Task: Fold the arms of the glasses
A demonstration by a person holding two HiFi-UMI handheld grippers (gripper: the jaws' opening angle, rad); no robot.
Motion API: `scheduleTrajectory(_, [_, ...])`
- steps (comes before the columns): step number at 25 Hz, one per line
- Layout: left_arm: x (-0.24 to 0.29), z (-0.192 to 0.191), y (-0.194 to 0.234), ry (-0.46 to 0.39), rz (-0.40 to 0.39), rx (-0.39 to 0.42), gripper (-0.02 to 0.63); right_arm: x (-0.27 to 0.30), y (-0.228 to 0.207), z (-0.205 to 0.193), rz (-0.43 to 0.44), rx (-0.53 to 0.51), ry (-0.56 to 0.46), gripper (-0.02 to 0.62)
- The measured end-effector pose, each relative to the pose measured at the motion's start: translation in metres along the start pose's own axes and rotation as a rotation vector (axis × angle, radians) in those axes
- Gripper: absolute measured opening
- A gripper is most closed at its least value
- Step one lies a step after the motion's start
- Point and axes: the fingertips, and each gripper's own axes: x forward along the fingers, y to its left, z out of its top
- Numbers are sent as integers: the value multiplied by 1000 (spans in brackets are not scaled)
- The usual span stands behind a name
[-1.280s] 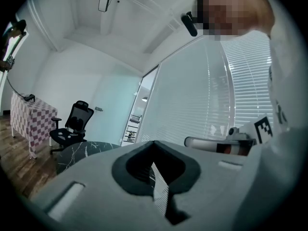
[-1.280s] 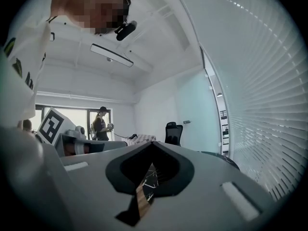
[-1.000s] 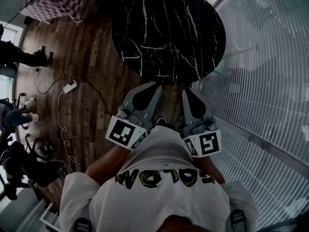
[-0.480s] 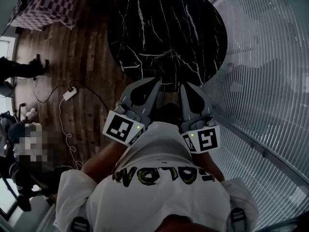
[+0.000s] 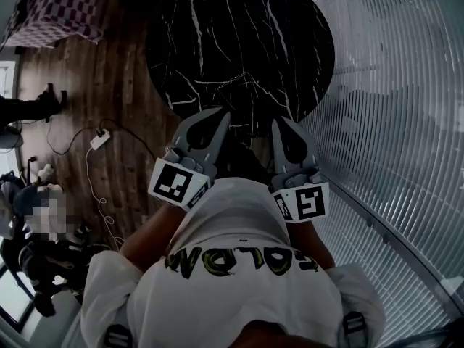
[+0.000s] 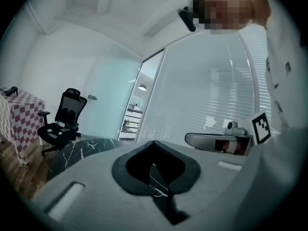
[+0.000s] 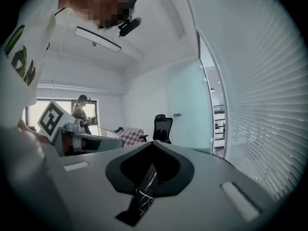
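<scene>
No glasses show in any view. A round black marble table (image 5: pixel 239 42) lies ahead of me in the head view. My left gripper (image 5: pixel 220 114) and right gripper (image 5: pixel 278 122) are held side by side close to my body. Their tips reach just over the table's near rim. Both have their jaws together at the tip and hold nothing. The left gripper view looks along the left gripper (image 6: pixel 154 142) at the marble top (image 6: pixel 82 150). In the right gripper view the right gripper (image 7: pixel 153 142) is shut too, and only marble shows through its gap.
A glass wall with blinds (image 5: pixel 391 122) runs close along the right. On the wooden floor at the left lie a power strip and cable (image 5: pixel 100 138). A checkered-cloth table (image 5: pixel 54 13) stands at the far left, with an office chair (image 6: pixel 60 121) near it. Another person (image 7: pixel 82 110) stands far off.
Both grippers have come forward together toward the table, and their tips now overlap its near rim. The table has shifted left in the head view. Both pairs of jaws stayed together.
</scene>
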Motion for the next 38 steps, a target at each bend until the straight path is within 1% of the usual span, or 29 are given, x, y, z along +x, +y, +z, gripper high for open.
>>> scheduleTrajectory(3, [11, -11, 8, 23, 17, -16, 0, 5, -10, -11, 8, -7, 35, 2])
scheduleTrajectory(5, [19, -23, 13, 47, 24, -5, 0, 10, -17, -24, 12, -7, 51, 2])
scheduleTrajectory(8, [36, -47, 24, 88, 26, 23, 0, 17, -32, -47, 10, -8, 80, 2])
scheduleTrajectory(11, [44, -67, 37, 127, 57, 19, 2, 21, -43, -72, 9, -1, 129, 2])
scheduleTrajectory(13, [48, -81, 44, 152, 63, 23, 2, 26, -49, -90, 5, -1, 159, 2])
scheduleTrajectory(15, [54, -97, 51, 180, 62, 38, 3, 32, -55, -109, -2, -1, 183, 2])
scheduleTrajectory(17, [62, -116, 58, 213, 66, 52, 32, 39, -61, -126, -6, 2, 202, 2])
scheduleTrajectory(18, [66, -125, 63, 228, 71, 58, 35, 43, -64, -134, -7, 4, 210, 2])
scheduleTrajectory(25, [87, -183, 103, 325, 109, 88, 37, 64, -92, -185, -13, 41, 270, 2])
scheduleTrajectory(33, [105, -242, 137, 429, 110, 112, 49, 85, -115, -245, -23, 6, 386, 2])
scheduleTrajectory(38, [115, -268, 150, 470, 98, 107, 51, 100, -116, -281, 8, -28, 472, 2])
